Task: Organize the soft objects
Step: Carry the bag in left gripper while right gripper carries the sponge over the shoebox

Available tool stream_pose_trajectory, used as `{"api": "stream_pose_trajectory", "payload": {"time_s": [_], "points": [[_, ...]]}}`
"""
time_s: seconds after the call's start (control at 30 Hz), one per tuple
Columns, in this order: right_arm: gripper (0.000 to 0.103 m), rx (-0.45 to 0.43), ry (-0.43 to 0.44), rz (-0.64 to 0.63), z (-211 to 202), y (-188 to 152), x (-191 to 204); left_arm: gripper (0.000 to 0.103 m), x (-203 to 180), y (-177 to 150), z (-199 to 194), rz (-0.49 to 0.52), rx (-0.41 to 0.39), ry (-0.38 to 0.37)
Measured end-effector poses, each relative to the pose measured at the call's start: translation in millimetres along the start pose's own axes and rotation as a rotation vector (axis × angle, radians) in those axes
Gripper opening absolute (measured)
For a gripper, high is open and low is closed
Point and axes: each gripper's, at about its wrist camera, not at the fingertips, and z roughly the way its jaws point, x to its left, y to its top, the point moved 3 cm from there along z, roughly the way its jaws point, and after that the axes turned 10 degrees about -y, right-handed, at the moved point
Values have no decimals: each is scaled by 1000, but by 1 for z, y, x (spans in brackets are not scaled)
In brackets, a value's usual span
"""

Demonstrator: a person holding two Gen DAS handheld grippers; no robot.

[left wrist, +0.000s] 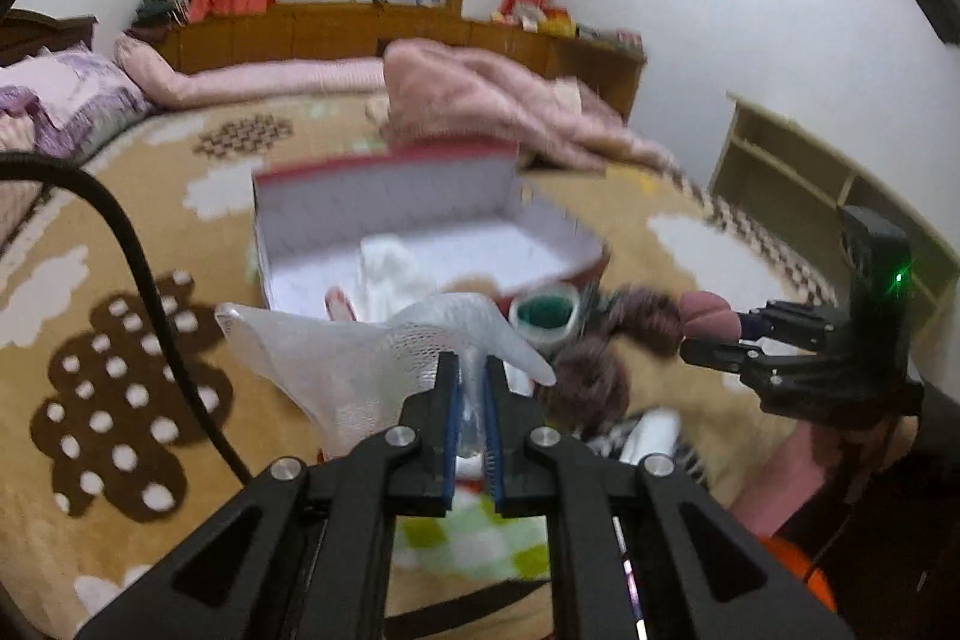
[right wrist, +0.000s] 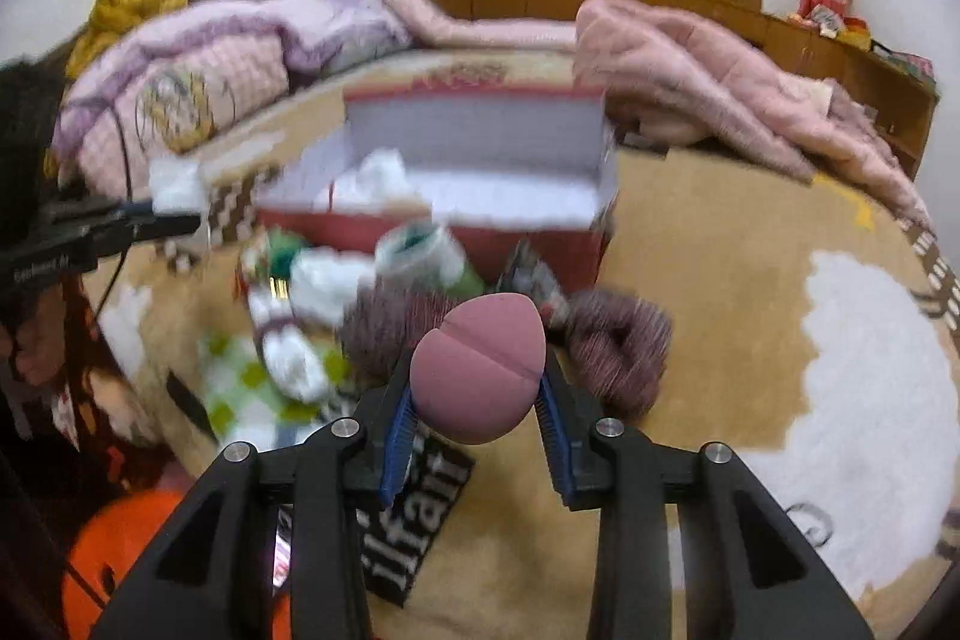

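In the left wrist view my left gripper [left wrist: 471, 370] is shut on a white foam net sleeve [left wrist: 360, 358], which fans out above the blanket. My right gripper [right wrist: 477, 376] is shut on a pink egg-shaped sponge [right wrist: 480, 370]; the same sponge [left wrist: 711, 319] shows at the right of the left wrist view, in front of the right gripper [left wrist: 690, 340]. An open red box [left wrist: 420, 232] with a white lining stands on the bed behind both, with white soft material [left wrist: 390, 262] in it. In the right wrist view the box [right wrist: 480, 160] is straight ahead.
A tape roll [left wrist: 543, 319], dark purple fluffy rings [right wrist: 618, 346], a green checked cloth [right wrist: 240, 388] and other small items lie in front of the box. Pink quilts [right wrist: 690, 64] and pillows [right wrist: 198, 76] lie behind. A black cable [left wrist: 144, 268] crosses at left. A wooden shelf [left wrist: 798, 184] stands at right.
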Motion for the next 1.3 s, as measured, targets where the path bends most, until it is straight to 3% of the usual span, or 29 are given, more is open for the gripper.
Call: {"api": "stream_pose_trajectory", "payload": {"time_s": [0.17,0.43,0.7,1.0,1.3], "points": [[37,-137,3,69,-30,33,-19,8,-13,23,-21,18,-80,3],[38,-224,-7,100,-24,45,-26,8,-13,34,-20,21,-122,13],[38,-206,8,15,15,43,-17,8,-3,42,0,8,-159,-22],[38,-214,21,64,25,47,-25,8,8,37,25,-3,-134,-26],[38,-210,32,60,39,55,-16,8,22,44,39,-37,-159,-14]]}}
